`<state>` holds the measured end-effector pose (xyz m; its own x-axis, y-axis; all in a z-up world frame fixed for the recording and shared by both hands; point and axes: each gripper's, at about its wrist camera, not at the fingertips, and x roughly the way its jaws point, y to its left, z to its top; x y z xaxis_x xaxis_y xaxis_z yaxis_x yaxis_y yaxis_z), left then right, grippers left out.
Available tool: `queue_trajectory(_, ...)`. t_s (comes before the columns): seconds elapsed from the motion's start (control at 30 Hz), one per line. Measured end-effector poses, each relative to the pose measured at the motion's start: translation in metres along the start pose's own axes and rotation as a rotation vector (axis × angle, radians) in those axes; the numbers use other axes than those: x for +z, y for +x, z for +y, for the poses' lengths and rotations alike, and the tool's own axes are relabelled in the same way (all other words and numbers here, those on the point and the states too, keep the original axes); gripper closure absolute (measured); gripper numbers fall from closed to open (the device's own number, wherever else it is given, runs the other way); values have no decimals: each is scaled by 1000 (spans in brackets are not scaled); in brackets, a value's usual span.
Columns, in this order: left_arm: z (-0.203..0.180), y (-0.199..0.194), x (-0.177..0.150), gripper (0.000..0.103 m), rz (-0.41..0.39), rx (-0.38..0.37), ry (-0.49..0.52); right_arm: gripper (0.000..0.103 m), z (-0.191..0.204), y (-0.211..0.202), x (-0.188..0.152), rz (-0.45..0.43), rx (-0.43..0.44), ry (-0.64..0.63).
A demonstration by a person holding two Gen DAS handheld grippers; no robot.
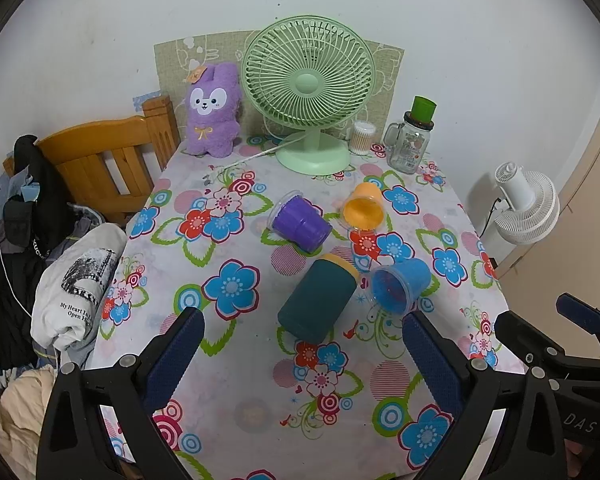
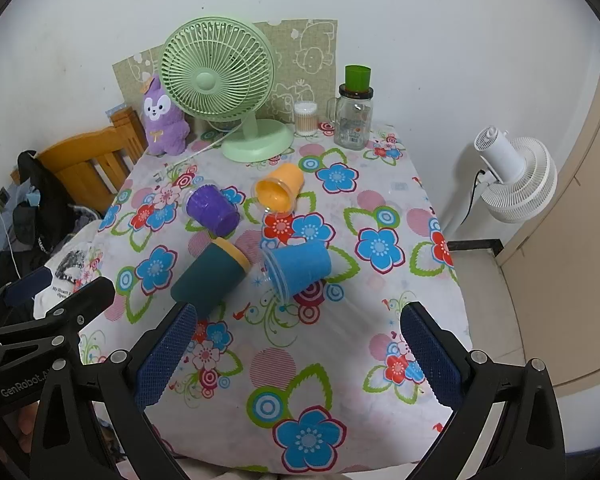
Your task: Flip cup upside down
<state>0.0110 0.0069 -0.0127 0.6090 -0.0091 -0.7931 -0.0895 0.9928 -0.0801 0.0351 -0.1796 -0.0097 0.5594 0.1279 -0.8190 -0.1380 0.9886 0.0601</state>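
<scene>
Left claw (image 1: 300,360) wide open, empty, low over near table (image 1: 236,408) edge. Right claw (image 2: 298,354) also wide open, empty, just right of it. Four cups lie on their sides mid-table: teal cup (image 1: 318,300) nearest, between left claw's fingers in its view; blue cup (image 1: 400,284) just right of teal, mouth toward near side; purple cup (image 1: 300,222) farther left; orange cup (image 1: 363,210) farther right. Far edge: green fan (image 1: 308,92), purple plush (image 1: 212,110) left, glass jar (image 1: 410,140) right.

Four cups (image 1: 318,304) lie tipped mid-table (image 1: 236,392), fan (image 1: 310,88) behind, jar (image 1: 410,148) seemingly rightward.
</scene>
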Motion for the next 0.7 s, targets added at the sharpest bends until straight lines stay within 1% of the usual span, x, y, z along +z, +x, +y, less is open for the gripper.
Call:
queue_trajectory(0.17,-1,0,0,3,-5,5,7,0,1,0,1,-4,-5,0)
queue_trajectory(0.47,-1,5,5,3,8,-13,23,0,1,2,3,5,-3,11)
queue_trajectory(0.7,0,17,28,3,37,-50,82,0,4,9,19,34,11,56)
